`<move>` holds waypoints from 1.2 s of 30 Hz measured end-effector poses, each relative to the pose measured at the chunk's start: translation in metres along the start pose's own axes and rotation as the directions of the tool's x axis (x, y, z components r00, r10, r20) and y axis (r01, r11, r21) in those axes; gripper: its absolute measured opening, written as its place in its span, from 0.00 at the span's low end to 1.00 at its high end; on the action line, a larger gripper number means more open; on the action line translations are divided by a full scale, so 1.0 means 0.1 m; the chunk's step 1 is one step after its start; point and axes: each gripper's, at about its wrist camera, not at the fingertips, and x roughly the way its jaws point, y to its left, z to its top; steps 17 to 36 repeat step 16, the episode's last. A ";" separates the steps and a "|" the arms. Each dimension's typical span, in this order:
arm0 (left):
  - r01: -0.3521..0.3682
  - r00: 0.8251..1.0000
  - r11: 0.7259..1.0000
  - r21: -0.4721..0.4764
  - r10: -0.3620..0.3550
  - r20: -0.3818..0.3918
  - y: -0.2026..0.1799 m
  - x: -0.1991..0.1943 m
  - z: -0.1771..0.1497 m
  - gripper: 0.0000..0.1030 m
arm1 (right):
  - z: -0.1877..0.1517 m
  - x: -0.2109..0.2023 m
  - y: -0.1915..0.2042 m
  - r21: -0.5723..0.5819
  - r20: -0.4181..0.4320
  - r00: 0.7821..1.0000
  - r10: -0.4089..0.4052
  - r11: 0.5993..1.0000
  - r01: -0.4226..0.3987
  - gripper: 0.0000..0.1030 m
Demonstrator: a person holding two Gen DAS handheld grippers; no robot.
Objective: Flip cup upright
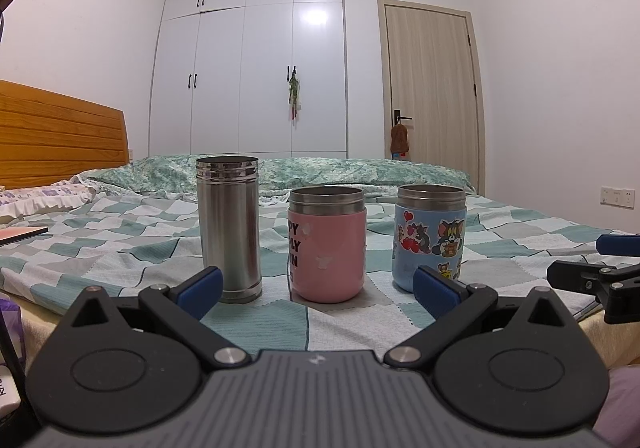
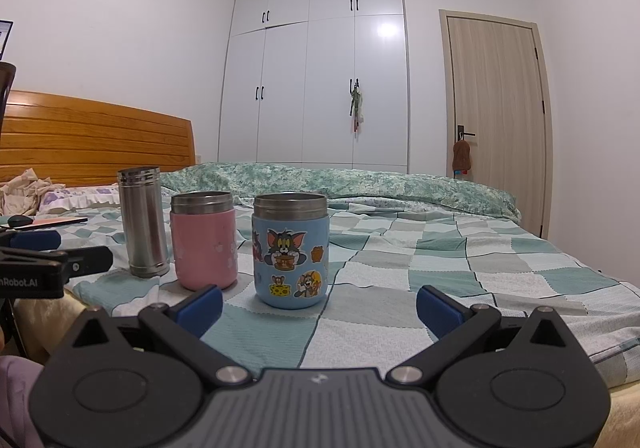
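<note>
While three cups are standing mouth-up in a row on the checked bedspread (image 1: 120, 244), both grippers are hovering wide open and empty. The left gripper (image 1: 318, 284) is facing the pink metal-rimmed cup (image 1: 326, 248), beside the tall steel cylinder cup (image 1: 229, 224); the right gripper (image 2: 318, 304) is sitting nearest the blue cartoon-stickered cup (image 2: 291, 252). None appears to need flipping.
</note>
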 end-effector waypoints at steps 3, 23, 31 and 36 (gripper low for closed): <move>0.000 1.000 1.000 0.001 0.000 0.000 0.00 0.00 0.00 1.00 | 0.00 0.00 0.00 0.000 0.000 1.000 0.000 1.000 0.000 1.00; 0.004 1.000 1.000 0.003 -0.004 0.003 0.00 -0.01 0.01 1.00 | 0.00 0.00 0.00 0.000 0.000 1.000 0.000 1.000 0.000 1.00; 0.004 1.000 1.000 0.003 -0.004 0.003 0.00 -0.01 0.01 1.00 | 0.00 0.00 0.00 0.000 0.000 1.000 0.000 1.000 0.000 1.00; 0.004 1.000 1.000 0.003 -0.004 0.003 0.00 -0.01 0.01 1.00 | 0.00 0.00 0.00 0.000 0.000 1.000 0.000 1.000 0.000 1.00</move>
